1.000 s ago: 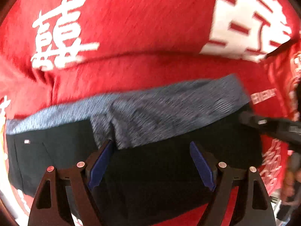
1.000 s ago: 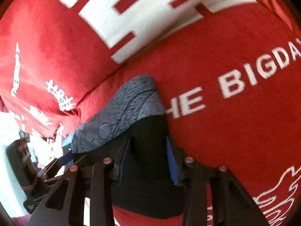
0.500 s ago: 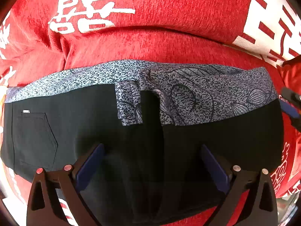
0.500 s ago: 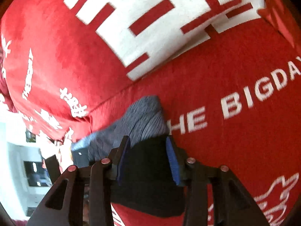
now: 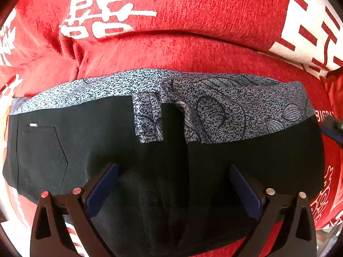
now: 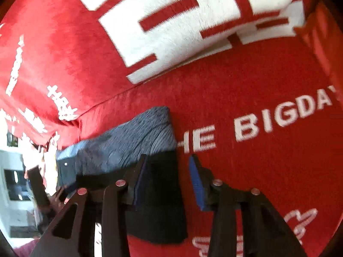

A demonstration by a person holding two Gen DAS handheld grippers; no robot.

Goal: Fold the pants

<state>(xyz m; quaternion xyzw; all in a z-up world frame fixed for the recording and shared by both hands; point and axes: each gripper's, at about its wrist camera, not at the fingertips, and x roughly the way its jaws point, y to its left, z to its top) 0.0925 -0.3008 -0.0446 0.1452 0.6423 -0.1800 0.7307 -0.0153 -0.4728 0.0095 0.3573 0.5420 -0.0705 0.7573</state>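
Black pants (image 5: 90, 150) with a grey patterned waistband (image 5: 225, 107) lie folded flat on the red sofa cover (image 5: 193, 49). A back pocket shows at the left. My left gripper (image 5: 173, 169) hovers over the middle of the pants, pointing down, open wide with nothing between its pads. In the right wrist view the pants' black end (image 6: 163, 192) lies between the fingers of my right gripper (image 6: 168, 160). The left pad is against the cloth, while red cover shows between the cloth's edge and the right pad (image 6: 196, 177). The right gripper's tip (image 5: 334, 128) shows beside the pants' right end.
The red cover carries large white characters (image 5: 100, 12) and the words "THE BIGDAY" (image 6: 278, 117). A back cushion (image 6: 182, 17) rises just behind the pants. Past the sofa's left end there is a bright room with white furniture (image 6: 12, 184).
My left gripper's jaws have spread wider and the gripper has shifted over the pants. The right gripper has lifted slightly, and the black cloth no longer fills its jaws.
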